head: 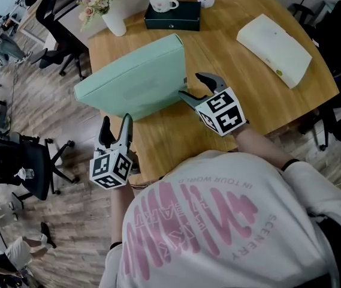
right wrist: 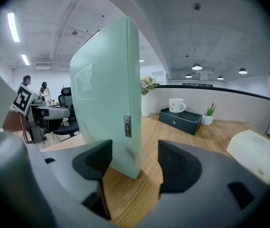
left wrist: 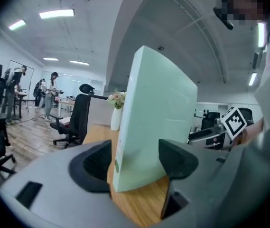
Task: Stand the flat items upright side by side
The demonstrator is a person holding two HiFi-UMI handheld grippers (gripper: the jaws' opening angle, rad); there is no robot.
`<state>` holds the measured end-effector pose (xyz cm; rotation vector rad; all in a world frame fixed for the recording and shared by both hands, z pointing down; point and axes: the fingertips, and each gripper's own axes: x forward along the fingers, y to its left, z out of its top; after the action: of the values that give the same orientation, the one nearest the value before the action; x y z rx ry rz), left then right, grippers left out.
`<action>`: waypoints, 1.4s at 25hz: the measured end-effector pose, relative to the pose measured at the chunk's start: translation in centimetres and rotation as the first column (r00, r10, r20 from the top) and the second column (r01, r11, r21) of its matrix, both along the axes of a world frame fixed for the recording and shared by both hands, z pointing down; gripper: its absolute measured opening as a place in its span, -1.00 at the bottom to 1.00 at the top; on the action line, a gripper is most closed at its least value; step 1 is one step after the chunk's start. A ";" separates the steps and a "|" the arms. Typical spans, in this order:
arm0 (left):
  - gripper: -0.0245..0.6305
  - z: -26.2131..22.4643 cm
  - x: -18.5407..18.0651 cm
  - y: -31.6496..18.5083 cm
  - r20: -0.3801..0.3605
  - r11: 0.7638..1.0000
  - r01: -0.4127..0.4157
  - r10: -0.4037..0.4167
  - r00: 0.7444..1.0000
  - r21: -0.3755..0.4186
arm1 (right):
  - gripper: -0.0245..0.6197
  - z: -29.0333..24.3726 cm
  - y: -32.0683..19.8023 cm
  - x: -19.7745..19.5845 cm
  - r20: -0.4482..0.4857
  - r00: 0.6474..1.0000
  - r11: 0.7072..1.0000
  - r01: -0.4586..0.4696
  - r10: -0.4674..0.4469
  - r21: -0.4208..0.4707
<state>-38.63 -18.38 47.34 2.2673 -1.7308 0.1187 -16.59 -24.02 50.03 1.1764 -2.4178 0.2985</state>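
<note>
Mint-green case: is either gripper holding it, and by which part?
Neither. The mint-green case stands on edge; left gripper and right gripper are open at its lower corners.

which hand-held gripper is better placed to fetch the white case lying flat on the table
Right, likely. The right hand-held gripper sits at the end of the green case nearer the white case; the left hand-held gripper is at the far end. Both have open jaws.

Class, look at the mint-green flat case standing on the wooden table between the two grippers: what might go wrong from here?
1. The mint-green flat case stands on its thin edge near the wooden table's front edge; the left gripper and right gripper look open, so it may topple.
2. The white flat case lies far off; fetching it leaves the green one unsupported.
</note>
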 end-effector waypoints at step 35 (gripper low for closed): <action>-0.09 4.2 45.7 3.8 -0.290 0.968 -0.139 0.074 0.954 -0.211 | 0.00 5.0 7.7 50.9 0.223 0.886 0.888 -0.324 0.406 -0.327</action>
<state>7.05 -14.59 51.56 2.0926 -1.3752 0.0162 34.35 -16.35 55.06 1.5400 -2.2581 0.9623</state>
